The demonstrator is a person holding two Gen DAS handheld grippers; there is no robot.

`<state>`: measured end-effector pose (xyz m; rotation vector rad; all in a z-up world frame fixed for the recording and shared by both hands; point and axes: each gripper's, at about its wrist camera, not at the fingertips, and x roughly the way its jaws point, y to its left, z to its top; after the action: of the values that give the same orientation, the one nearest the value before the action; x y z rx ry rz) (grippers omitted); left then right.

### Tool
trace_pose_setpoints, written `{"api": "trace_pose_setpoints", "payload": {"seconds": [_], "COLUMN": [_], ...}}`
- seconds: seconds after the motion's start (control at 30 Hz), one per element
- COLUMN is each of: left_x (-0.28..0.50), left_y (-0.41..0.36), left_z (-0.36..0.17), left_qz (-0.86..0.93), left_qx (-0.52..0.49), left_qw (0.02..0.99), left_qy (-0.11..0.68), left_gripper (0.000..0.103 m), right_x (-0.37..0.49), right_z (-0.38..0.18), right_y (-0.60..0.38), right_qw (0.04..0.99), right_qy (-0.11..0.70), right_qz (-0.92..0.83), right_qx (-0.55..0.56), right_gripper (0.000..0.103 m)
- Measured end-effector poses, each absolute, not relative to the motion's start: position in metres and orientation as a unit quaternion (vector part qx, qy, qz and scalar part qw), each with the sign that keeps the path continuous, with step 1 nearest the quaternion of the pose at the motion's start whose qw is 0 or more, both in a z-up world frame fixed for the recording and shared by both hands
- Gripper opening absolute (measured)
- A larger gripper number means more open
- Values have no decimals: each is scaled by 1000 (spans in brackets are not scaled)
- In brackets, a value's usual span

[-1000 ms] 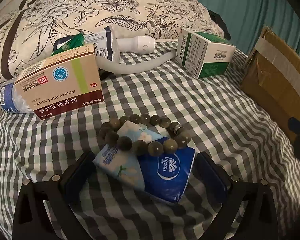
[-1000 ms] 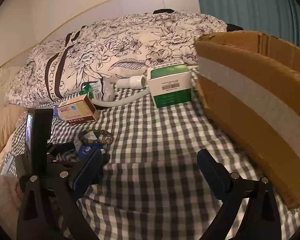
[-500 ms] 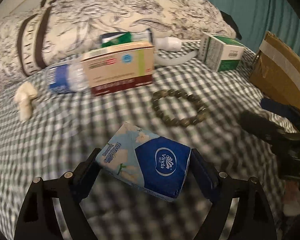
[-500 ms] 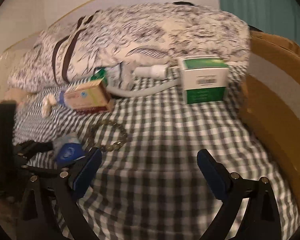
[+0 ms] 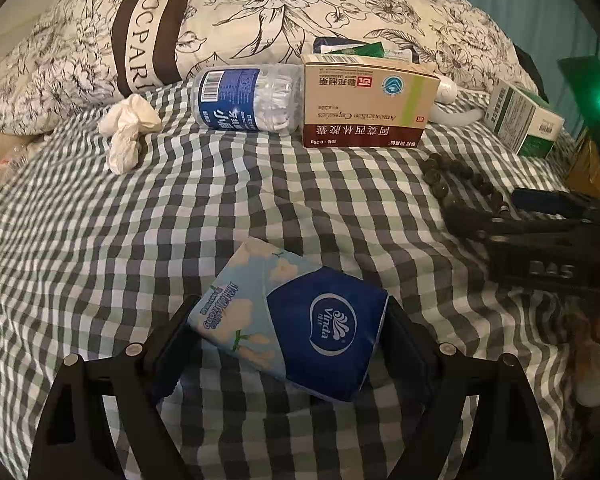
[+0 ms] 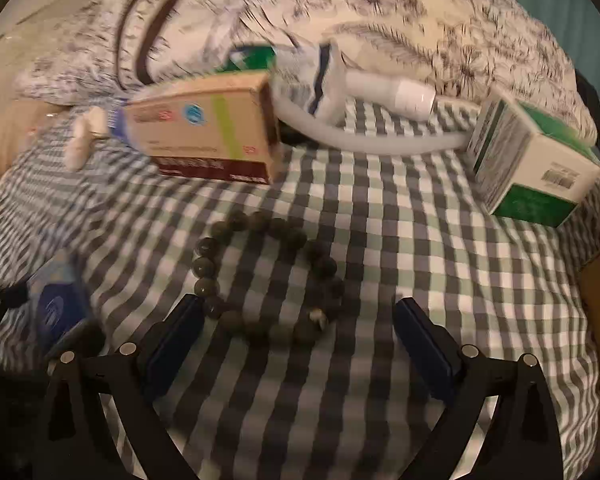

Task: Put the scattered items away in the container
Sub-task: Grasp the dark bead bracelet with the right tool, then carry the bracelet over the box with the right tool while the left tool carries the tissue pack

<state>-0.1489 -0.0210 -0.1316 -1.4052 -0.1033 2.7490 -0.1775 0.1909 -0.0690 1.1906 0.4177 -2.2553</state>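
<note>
we grasp the tissue pack (image 5: pixel 300 320) in our left gripper (image 5: pixel 290 344).
our right gripper (image 6: pixel 298 332) hangs released over the bead bracelet (image 6: pixel 268 280) on the checked sheet (image 6: pixel 420 264).

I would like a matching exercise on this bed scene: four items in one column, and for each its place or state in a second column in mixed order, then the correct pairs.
Items
1. tissue pack
2. bead bracelet
3. water bottle
4. crumpled tissue

Places or states
A. lying on its side against the amoxicillin box
B. loose on the checked sheet below the floral pillow
C. gripped in the left tongs
D. flat on the sheet, in front of the open right tongs

Pairs: 1-C, 2-D, 3-A, 4-B
</note>
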Motion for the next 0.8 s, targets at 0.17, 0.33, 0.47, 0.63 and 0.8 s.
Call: {"api": "trace_pose_setpoints", "payload": {"seconds": [0.17, 0.33, 0.47, 0.63, 0.8], "left_x": [-148, -148, -141, -117, -93], "left_y": [-20, -23, -27, -31, -31], "left_z": [-131, -129, -124, -105, -72], "left_qz": [891, 893, 890, 893, 901], "left_qx": [-452, -447, -452, -446, -431], "left_qw": [26, 23, 14, 12, 9], "left_qy": [-37, -39, -51, -63, -55], "left_gripper": [88, 87, 87, 87, 87], "right_x": [-178, -162, -142, -109, -80], "right_z": [-71, -60, -43, -15, 9], "right_y": [182, 187, 199, 223, 244], "right_qw": [280, 306, 321, 336, 332], "right_qy": [160, 148, 128, 94, 77], "right_qz": [-839, -833, -830, -834, -844], "right_qx": [438, 437, 438, 428, 415], "right_gripper": [80, 17, 12, 11, 11]}}
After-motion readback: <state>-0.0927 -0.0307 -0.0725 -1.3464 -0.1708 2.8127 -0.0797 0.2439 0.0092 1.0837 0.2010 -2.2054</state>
